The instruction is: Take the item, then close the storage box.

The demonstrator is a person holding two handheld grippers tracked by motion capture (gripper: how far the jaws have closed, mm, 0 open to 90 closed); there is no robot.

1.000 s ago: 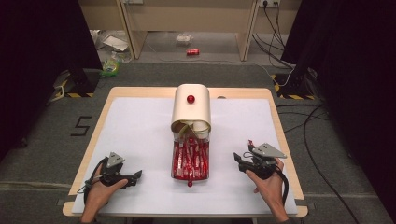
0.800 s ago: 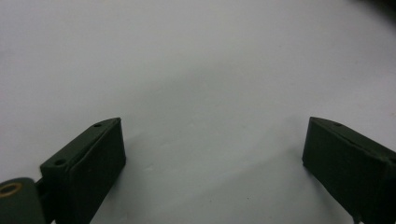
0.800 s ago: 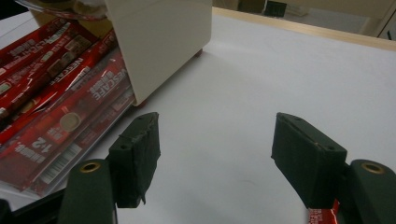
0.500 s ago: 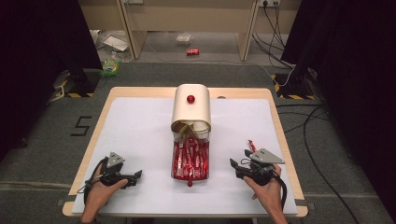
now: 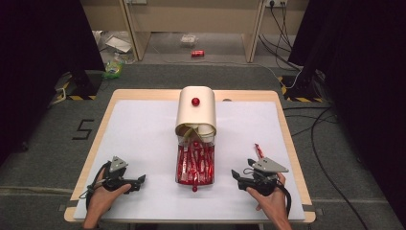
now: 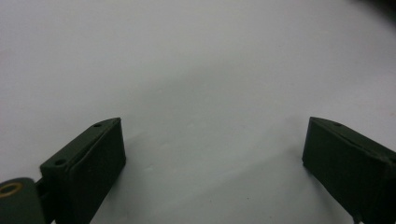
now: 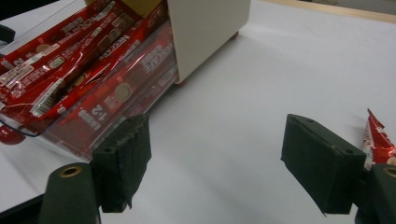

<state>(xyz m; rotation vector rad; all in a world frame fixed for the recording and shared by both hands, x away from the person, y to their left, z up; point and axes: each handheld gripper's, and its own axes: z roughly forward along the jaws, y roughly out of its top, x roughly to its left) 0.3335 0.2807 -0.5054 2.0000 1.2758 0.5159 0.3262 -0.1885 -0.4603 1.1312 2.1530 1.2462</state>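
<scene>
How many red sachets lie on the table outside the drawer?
1: a single red sachet lies on the white table, just beyond the right gripper. Others fill the clear drawer.

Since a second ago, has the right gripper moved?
Yes. The right gripper has slid down and slightly left in the high view, away from the loose sachet toward the table's near edge, its empty jaws opening wider.

Glossy red foil sachets [image 7: 79, 56] fill a clear plastic drawer [image 5: 194, 178] on matt white tabletop [image 5: 143, 143].
</scene>
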